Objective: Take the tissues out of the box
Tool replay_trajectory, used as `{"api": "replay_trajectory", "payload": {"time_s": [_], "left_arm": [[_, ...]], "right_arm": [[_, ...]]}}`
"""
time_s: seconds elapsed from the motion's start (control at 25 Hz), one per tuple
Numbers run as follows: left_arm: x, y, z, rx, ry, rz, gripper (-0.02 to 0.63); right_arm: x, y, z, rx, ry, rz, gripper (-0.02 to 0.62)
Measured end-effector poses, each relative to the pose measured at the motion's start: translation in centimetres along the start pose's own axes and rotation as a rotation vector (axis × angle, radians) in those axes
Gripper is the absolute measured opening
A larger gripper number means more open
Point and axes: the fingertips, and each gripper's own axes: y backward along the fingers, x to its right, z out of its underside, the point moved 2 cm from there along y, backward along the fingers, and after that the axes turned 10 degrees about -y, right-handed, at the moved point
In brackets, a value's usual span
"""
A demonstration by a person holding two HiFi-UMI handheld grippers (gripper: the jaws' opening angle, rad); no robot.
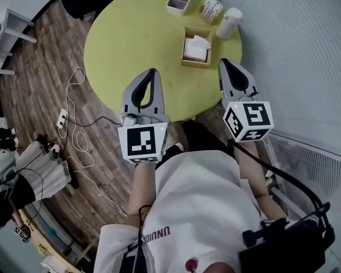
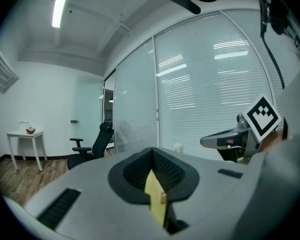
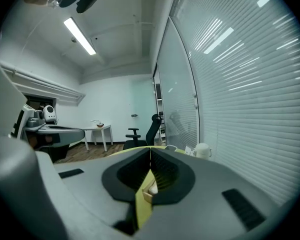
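A wooden tissue box [image 1: 196,47] with white tissues [image 1: 197,45] standing out of its top sits on the round yellow-green table [image 1: 131,44], right of centre. My left gripper [image 1: 153,71] hovers over the table's near edge, left of and nearer than the box, with its jaws shut and nothing in them. My right gripper [image 1: 223,61] is just right of the box's near corner, apart from it, also shut and empty. In the left gripper view the left gripper [image 2: 151,151] has its jaws meeting. The right gripper [image 3: 150,151] looks the same in its own view.
At the table's far side stand a grey two-compartment holder [image 1: 179,0], a small box of packets [image 1: 211,8] and a white jar [image 1: 229,23]. A glass wall with blinds [image 1: 307,50] runs along the right. Cables and a power strip [image 1: 62,118] lie on the wooden floor at left.
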Motion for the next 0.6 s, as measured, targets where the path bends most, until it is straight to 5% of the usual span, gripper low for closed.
{"api": "replay_trajectory", "payload": {"time_s": [0.6], "left_arm": [[-0.4,-6.2,0.1,-0.035,-0.006,-0.04,0.012]], "right_arm": [[4.6,-6.1,0.2,-0.061,0.017,-0.024,0.018]]}}
